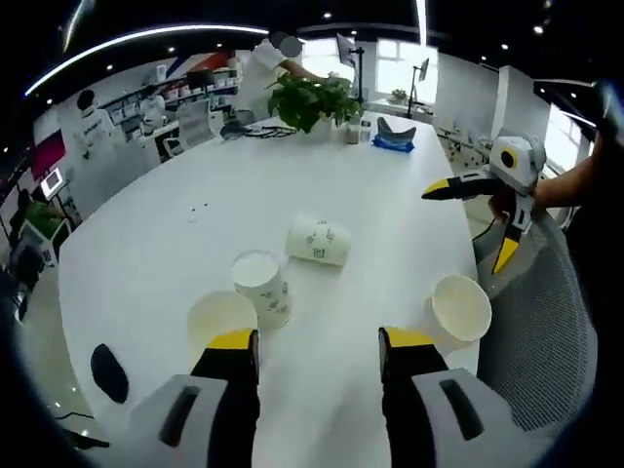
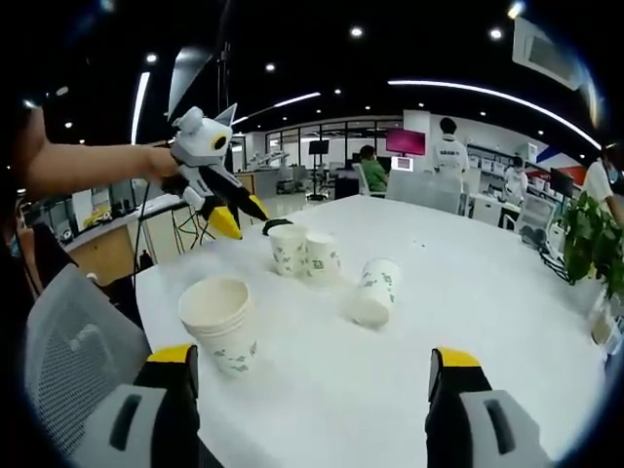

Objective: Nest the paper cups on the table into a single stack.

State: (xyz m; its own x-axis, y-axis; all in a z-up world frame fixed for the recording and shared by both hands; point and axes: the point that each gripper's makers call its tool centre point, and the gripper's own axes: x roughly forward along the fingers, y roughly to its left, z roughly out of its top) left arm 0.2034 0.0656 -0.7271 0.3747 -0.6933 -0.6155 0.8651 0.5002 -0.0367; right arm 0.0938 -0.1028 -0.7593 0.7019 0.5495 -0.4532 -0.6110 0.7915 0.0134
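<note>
Both yellow-tipped grippers, left gripper [image 1: 319, 343] and right gripper [image 2: 310, 365], hovered released and empty above the white round table [image 1: 156, 244]. Printed white paper cups stood apart: nearest stacked cup [image 2: 220, 323], two upright cups [image 2: 304, 253], one toppled cup [image 2: 374, 291]. Best approach: grasp an upright cup's rim squarely.

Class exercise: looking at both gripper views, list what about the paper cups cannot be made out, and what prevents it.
- Left gripper view: front cup partly hidden behind the left gripper.
- Right gripper view: nested stack; cup count unclear, rims too close.
- Both views: cup print too small to read.
</note>
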